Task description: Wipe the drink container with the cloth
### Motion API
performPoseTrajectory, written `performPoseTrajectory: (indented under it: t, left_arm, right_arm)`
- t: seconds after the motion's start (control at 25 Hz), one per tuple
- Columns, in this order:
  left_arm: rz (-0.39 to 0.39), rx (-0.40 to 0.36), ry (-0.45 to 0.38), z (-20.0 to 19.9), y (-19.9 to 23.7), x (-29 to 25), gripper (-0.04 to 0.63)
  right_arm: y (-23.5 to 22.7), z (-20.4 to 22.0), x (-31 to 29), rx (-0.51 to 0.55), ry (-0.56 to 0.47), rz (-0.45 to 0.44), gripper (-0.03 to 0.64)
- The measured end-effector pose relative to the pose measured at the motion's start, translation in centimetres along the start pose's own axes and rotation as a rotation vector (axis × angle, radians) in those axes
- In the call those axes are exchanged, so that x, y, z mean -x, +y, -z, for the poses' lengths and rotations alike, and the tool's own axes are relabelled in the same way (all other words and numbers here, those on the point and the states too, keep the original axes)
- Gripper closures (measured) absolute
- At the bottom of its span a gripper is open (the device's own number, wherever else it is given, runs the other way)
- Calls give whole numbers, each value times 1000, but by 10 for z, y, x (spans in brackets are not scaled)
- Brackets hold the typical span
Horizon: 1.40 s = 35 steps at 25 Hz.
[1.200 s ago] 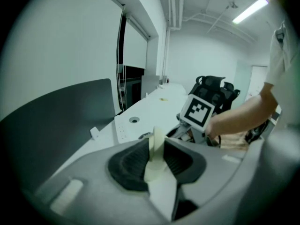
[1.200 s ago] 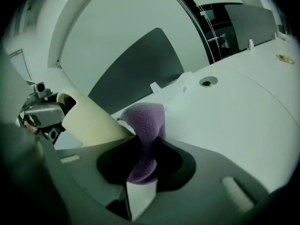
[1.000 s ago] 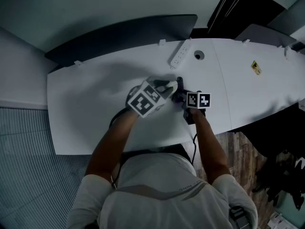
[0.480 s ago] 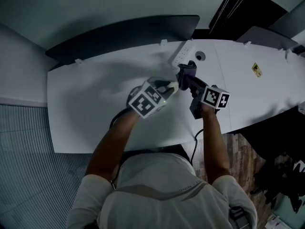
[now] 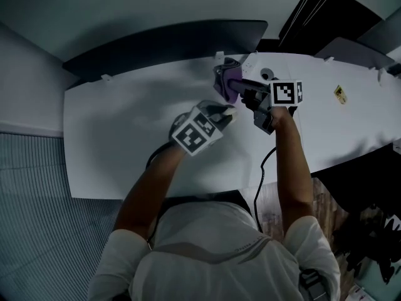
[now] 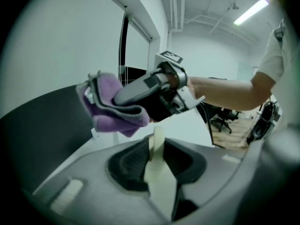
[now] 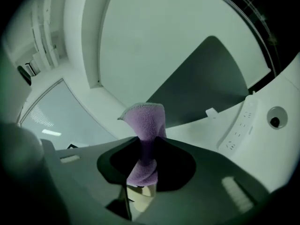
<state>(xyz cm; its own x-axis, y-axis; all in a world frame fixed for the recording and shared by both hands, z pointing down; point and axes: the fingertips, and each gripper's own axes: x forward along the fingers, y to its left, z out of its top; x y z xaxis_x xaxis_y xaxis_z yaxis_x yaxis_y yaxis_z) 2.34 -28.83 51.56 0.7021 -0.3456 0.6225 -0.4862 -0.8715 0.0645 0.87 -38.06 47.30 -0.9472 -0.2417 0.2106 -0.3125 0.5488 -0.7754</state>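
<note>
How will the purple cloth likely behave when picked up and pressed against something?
Probably floppy: the purple cloth folds and bunches where the right gripper pinches it. Likely light, since its free end juts out beyond the jaws unsupported. Its fuzzy pile suggests little slipping.

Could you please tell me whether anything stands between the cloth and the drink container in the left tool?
Nothing visible does. The purple cloth, clamped in the right tool, hangs in open air beyond the pale drink container gripped in the left tool.
</note>
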Motion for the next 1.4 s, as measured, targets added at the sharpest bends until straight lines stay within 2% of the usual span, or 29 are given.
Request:
performPoseTrajectory:
  t: [0.16,0.32,0.48,0.6,0.84,1.2,1.32,1.4]
  left_arm:
    - [-5,-1,0,0,-1,0,500]
    - [-6,-2,-4,1,-1,-1,500]
    - [-5,-1,-3,2,1,0,500]
    - [-4,-1,-4,2,1,0,500]
    - [-1,9,-8,1,2,-1,499]
    - [-4,13,-17,0,2,0,499]
    - [-9,2,-25,0,2,0,500]
    - [-14,-8,-40,0,3,1,500]
  right_arm:
    - [-17,26,-23,-36,188,-29,518]
    - [-41,46,-33,-121,242,-42,520]
    - [-66,66,-39,-159,284,10,520]
    - [-79,80,-44,-171,287,30,520]
    - [-109,98,-47,-154,296,131,520]
    - [-142,120,-49,-78,320,280,520]
    - [-144,116,-46,-68,277,305,520]
    - [-141,102,-39,-68,195,323,520]
